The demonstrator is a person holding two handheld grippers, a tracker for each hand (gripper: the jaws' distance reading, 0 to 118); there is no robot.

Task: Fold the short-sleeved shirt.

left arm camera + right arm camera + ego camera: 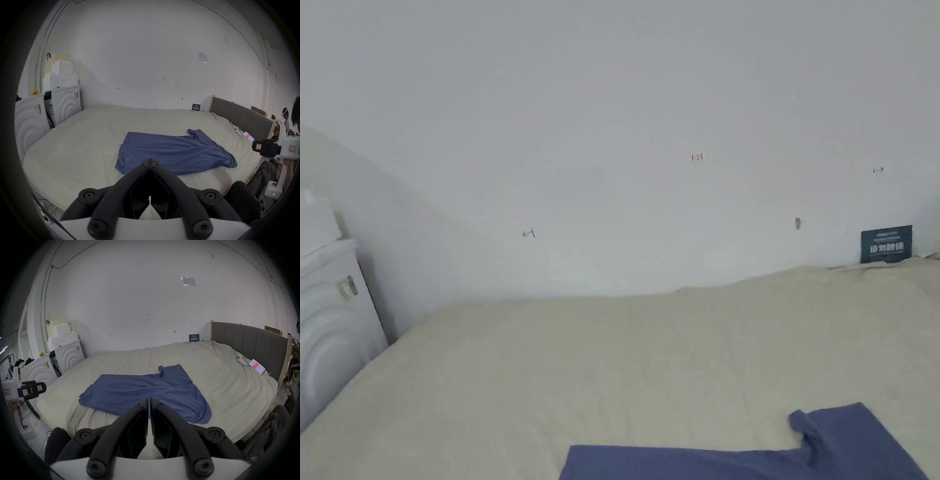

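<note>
I see the bed [90, 146], cream-sheeted, against a white wall [146, 56], with a grey headboard [250, 344] at its right end. White cabinets [68, 100] stand past its left end. The blue short-sleeved shirt [170, 151] lies spread and creased near the bed's front edge, nothing on it. A phone [257, 368] and controller [240, 359] rest by the headboard. Left gripper [150, 161]: jaws closed together, empty, short of the shirt. Right gripper [149, 400]: a thin slit between jaws, empty.
</note>
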